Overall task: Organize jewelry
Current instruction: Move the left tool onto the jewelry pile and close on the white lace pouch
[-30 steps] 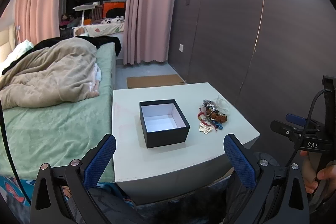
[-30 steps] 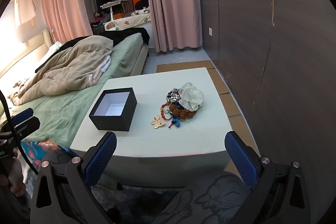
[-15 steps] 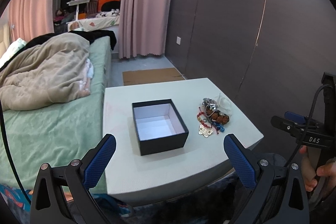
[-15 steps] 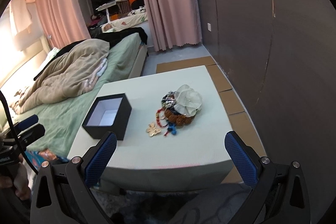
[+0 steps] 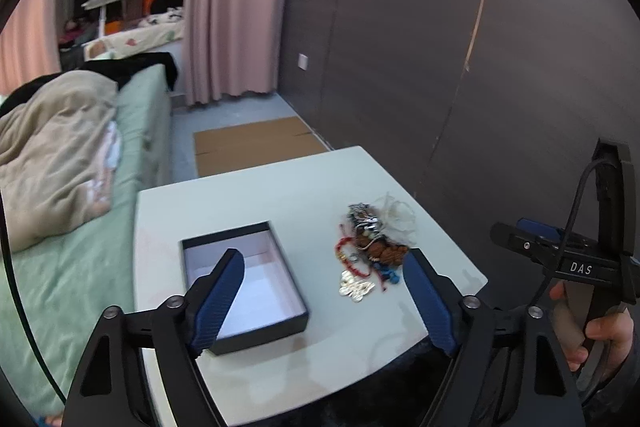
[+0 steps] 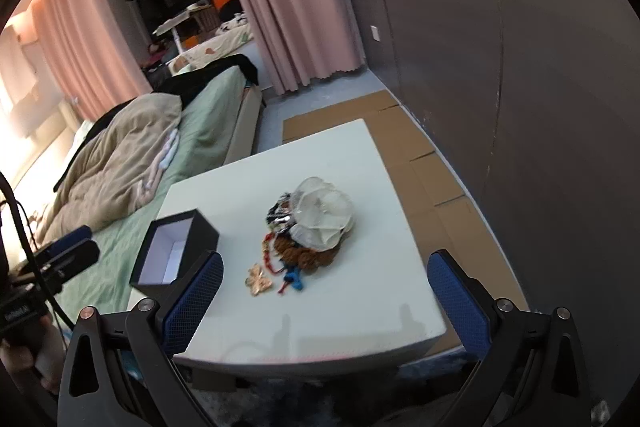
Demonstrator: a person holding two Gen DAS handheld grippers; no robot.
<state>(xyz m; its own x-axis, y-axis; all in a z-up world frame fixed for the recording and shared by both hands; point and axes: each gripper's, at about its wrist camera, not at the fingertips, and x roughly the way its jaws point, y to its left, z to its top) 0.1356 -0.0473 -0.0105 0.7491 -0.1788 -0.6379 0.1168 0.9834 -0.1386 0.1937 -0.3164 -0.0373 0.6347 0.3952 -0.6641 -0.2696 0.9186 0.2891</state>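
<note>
A black box [image 5: 280,323] with a white inside stands open on the white table [image 5: 280,195]. To its right lies a tangled jewelry pile [image 5: 372,243] with a gold butterfly brooch [image 5: 356,289] in front. My left gripper [image 5: 322,263] hovers over the table's near part, its jaws closing with nothing gripped between them. In the right wrist view the box [image 6: 176,247] is at left. The pile [image 6: 316,227], topped by a white fabric flower [image 6: 322,213], is ahead and the brooch [image 6: 258,279] lies nearer. My right gripper [image 6: 326,263] stands open before the table edge, holding nothing.
A bed [image 5: 80,267] with a green sheet and a beige blanket runs along the table's left side. A dark panelled wall [image 5: 480,87] stands to the right. Flat cardboard [image 5: 256,143] lies on the floor beyond the table. A hand [image 5: 600,331] holds the right gripper's handle.
Both grippers have come closer to the table, so the box and the jewelry look larger. The left jaws have narrowed. Nothing on the table has moved.
</note>
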